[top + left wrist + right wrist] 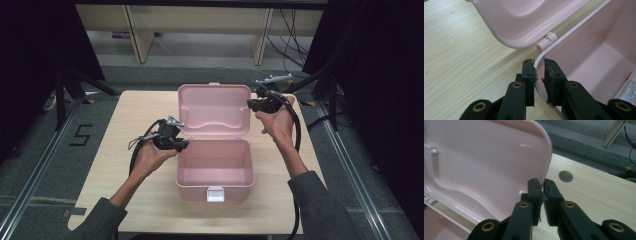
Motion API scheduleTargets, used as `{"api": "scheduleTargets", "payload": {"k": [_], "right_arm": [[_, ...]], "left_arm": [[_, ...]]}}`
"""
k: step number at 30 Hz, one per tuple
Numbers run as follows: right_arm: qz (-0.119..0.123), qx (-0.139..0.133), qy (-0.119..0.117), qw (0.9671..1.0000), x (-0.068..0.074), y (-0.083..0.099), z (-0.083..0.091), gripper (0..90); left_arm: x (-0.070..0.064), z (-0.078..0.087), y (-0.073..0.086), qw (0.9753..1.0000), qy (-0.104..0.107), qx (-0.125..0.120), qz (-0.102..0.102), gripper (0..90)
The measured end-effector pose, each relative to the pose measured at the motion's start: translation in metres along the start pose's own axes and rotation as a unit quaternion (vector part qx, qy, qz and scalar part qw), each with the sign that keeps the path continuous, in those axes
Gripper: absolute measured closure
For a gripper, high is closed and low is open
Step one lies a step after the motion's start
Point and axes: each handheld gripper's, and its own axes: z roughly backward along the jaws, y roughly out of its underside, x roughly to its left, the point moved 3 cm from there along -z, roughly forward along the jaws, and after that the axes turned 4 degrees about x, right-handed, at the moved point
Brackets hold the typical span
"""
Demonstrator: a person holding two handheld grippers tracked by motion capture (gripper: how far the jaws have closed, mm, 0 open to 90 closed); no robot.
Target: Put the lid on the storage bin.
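A pink plastic box (200, 190) stands open on the wooden table, its lid (214, 110) upright behind it. My left gripper (182, 144) is at the box's left rear corner. In the left gripper view its jaws (539, 62) are closed on the thin box rim (564, 37), just short of the white hinge (546, 41). My right gripper (252, 104) is at the lid's right side. In the right gripper view it (541, 182) is shut on the lid's edge (547, 152), and the lid's inner face (479, 157) is to the left.
A white latch (215, 194) hangs on the box's front wall. A white printed item (627, 87) lies inside the box at the frame's edge. A round hole (565, 176) is in the table (125, 150) beyond the lid. Cables trail from both grippers.
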Motion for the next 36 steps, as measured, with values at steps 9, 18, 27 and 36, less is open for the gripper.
{"api": "scheduleTargets", "payload": {"k": [9,18,27,36], "right_arm": [[-0.009,-0.021,-0.009,0.9997,0.003,0.006,0.009,86.3],[-0.009,-0.051,-0.014,0.9985,0.009,0.018,0.023,87.1],[0.009,-0.072,-0.016,0.9972,0.011,0.029,0.033,87.1],[0.007,-0.087,-0.017,0.996,0.017,0.037,0.041,87.2]], "left_arm": [[0.0,0.0,0.003,0.9999,-0.001,-0.012,-0.002,77.9],[0.0,0.0,0.005,0.9997,0.0,-0.024,-0.002,75.7],[-0.003,0.0,0.007,0.9993,-0.006,-0.034,-0.014,74.1],[-0.002,0.0,0.01,0.999,-0.004,-0.043,0.004,74.8]]}}
